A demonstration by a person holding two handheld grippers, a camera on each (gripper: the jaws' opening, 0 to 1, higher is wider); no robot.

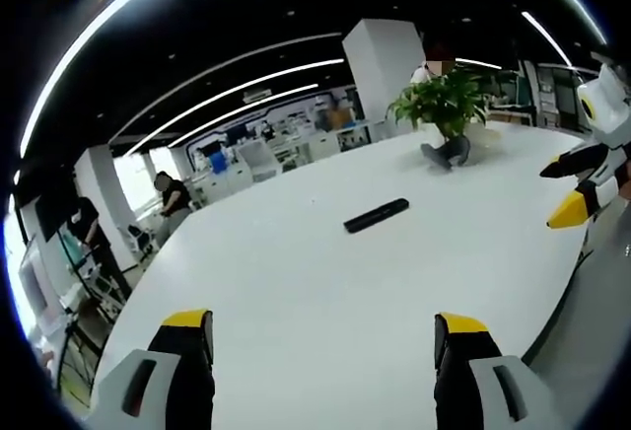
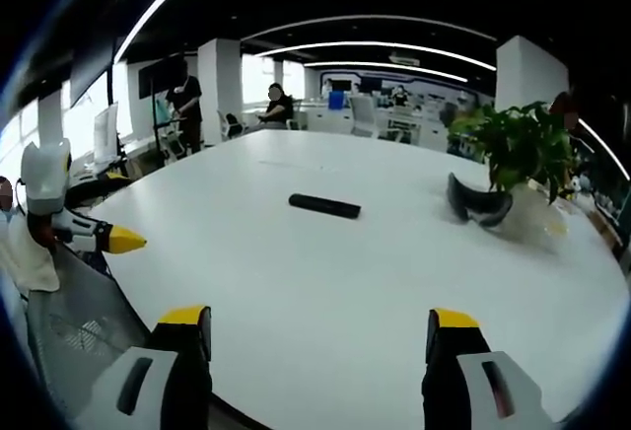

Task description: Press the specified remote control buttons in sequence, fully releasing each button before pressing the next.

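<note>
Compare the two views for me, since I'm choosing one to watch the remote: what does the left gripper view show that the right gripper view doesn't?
Left gripper view alone: the right hand-held gripper entering at the right edge, jaws parted, and a white pillar behind the plant.

Right gripper view alone: the left hand-held gripper entering at the left, and a mesh chair back at the table's near edge.

Both: the white table, the black remote lying untouched on it, the potted plant, and people standing in the office background.

Slim black remote control [image 1: 376, 215] [image 2: 324, 206] flat on white table [image 1: 296, 292] [image 2: 325, 282], untouched
</note>
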